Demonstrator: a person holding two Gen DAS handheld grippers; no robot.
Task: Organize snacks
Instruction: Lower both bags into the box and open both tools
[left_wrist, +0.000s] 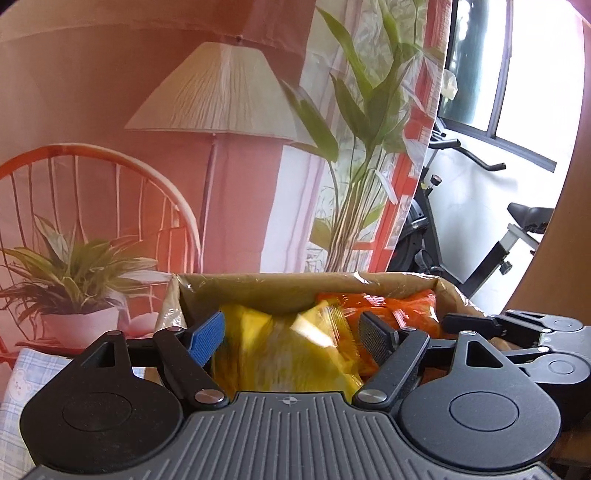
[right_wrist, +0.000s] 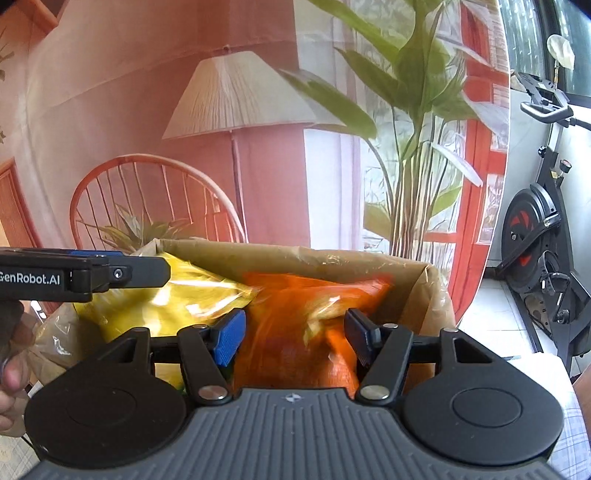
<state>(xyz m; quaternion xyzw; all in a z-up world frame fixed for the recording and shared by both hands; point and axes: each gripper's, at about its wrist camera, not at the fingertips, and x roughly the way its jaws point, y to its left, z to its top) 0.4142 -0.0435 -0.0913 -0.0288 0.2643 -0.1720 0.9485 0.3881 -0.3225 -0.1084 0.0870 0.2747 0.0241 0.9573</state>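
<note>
An open cardboard box (left_wrist: 258, 291) lined with clear plastic holds two snack bags. A yellow bag (left_wrist: 280, 350) lies on the left side of the box and an orange bag (right_wrist: 295, 314) on the right. My left gripper (left_wrist: 290, 338) hangs over the box with the blurred yellow bag between its spread fingers; the pads do not seem to press it. My right gripper (right_wrist: 293, 339) stands the same way around the blurred orange bag. The two grippers are side by side, and the left one's finger (right_wrist: 122, 275) shows in the right wrist view.
A printed backdrop (left_wrist: 221, 110) with a lamp, a chair and plants hangs right behind the box. An exercise bike (right_wrist: 543, 229) stands to the right by a window. A checked cloth (left_wrist: 22, 376) covers the surface at the left. A person's hand (right_wrist: 11, 350) holds the left gripper.
</note>
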